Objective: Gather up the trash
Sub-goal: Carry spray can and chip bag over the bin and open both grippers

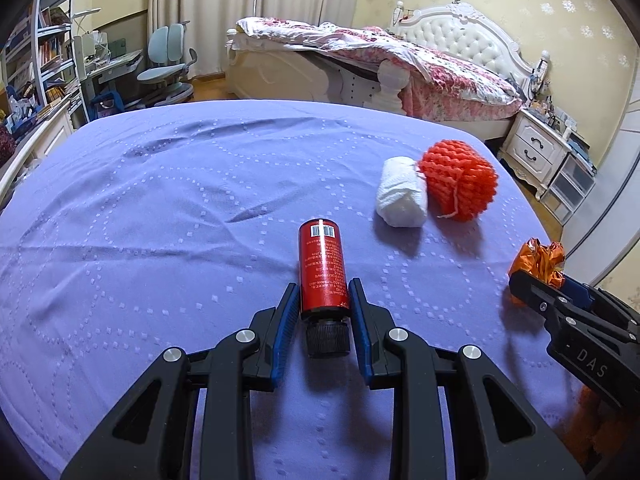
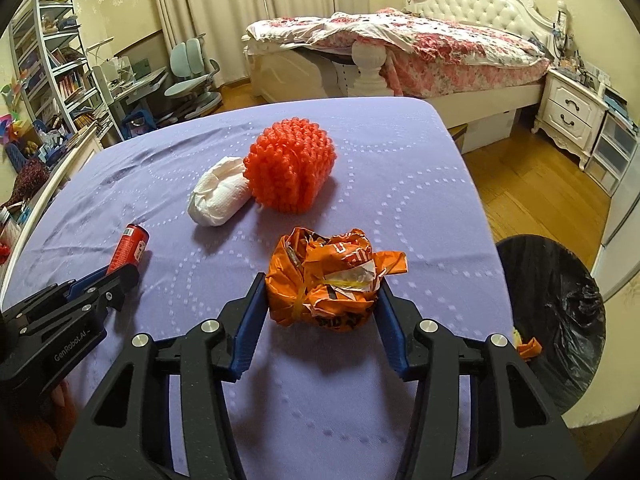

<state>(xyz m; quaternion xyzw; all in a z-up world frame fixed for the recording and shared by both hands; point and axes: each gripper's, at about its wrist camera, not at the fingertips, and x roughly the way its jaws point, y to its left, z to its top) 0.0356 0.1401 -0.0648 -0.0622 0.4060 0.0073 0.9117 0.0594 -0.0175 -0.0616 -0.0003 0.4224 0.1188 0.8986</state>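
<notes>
The left gripper (image 1: 324,300) is clamping a red bottle (image 1: 323,266) near its capped end; both blue pads are pressing on its sides, and the bottle is pointing straight ahead of the jaws over the purple sheet (image 1: 160,200). The right gripper (image 2: 322,300) is squeezing a crumpled orange wrapper (image 2: 326,280), its pads touching the bundle on either side. Whether either piece is already lifting off the sheet is hard to tell.

Ahead of the right gripper and a little to its left, a white paper wad (image 2: 220,198) and an orange foam net (image 2: 290,166) are lying together, touching. They are waiting their turn. The bin (image 2: 556,320), lined with a black bag, is standing off the sheet's edge, to the right of the right gripper and lower than it.

Risks, as I judge them:
- The bottle is being held at one end, so its long body is hanging forward of the pads. A quick swing could be levering it loose, and being round it would roll away.
- The wrapper is springy and slick; the grip may be catching only outer folds, so it could be slipping out on the way to the bin.
- The two grippers are working close together; crossing paths toward the bin could be knocking one load from the other.
</notes>
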